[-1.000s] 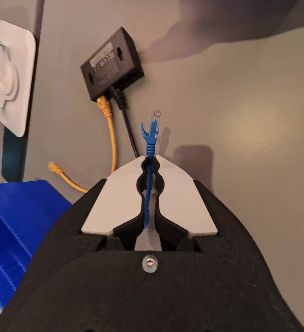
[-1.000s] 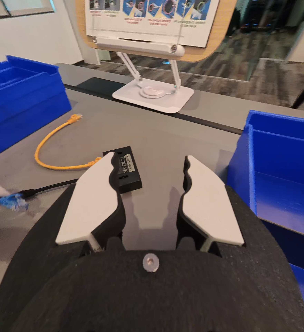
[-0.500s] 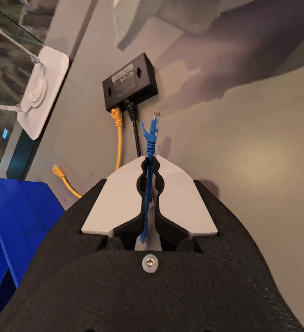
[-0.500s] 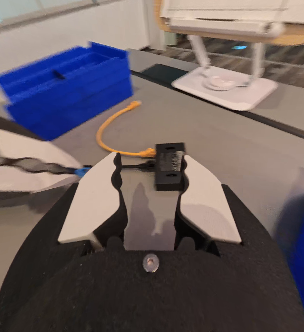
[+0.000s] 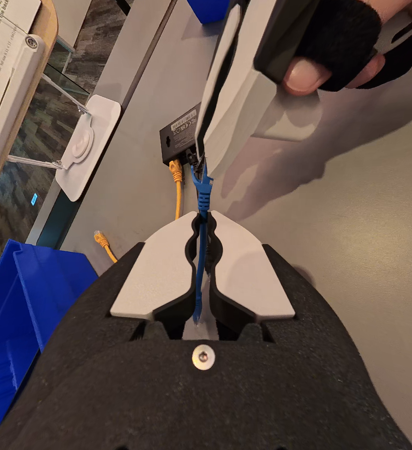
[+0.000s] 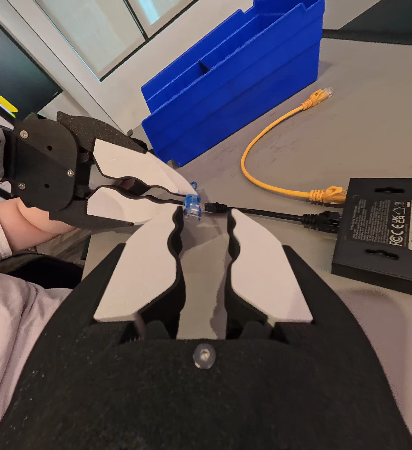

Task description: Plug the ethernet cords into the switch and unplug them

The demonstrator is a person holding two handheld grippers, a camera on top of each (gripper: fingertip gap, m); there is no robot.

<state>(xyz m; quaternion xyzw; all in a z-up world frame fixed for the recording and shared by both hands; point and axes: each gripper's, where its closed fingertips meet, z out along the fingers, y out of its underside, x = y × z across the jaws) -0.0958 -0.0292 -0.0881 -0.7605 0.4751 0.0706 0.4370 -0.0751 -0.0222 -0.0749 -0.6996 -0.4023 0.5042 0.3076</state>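
Observation:
My left gripper (image 5: 203, 214) is shut on a blue ethernet cord (image 5: 201, 255); its blue plug (image 5: 203, 187) sticks out past the fingertips, pointing at the black switch (image 5: 178, 136). A yellow cord (image 5: 177, 180) and a black cord (image 5: 190, 157) are plugged into the switch. My right gripper (image 6: 205, 214) is open; the blue plug (image 6: 192, 207) sits by its left fingertip, above the table. The left gripper (image 6: 190, 194) comes in from the left. The switch (image 6: 380, 231) lies to the right, label up. The black cord (image 6: 261, 214) runs from it towards the blue plug.
A blue bin (image 6: 236, 97) stands behind the yellow cord (image 6: 261, 175), whose free end (image 6: 319, 96) lies on the grey table. A white stand base (image 5: 88, 148) holds a sign board at the table's far side. A gloved hand (image 5: 334, 48) holds the right gripper. Only a small space, under 4 cm, lies between the two pairs of fingers. About 11 centimeters separates my right fingertips from the switch (image 6: 380, 231). The left camera catches it too, in the left wrist view (image 5: 191, 128).
My right gripper has swung left, away from the switch, to the blue plug. My left gripper has brought the blue plug closer to the switch.

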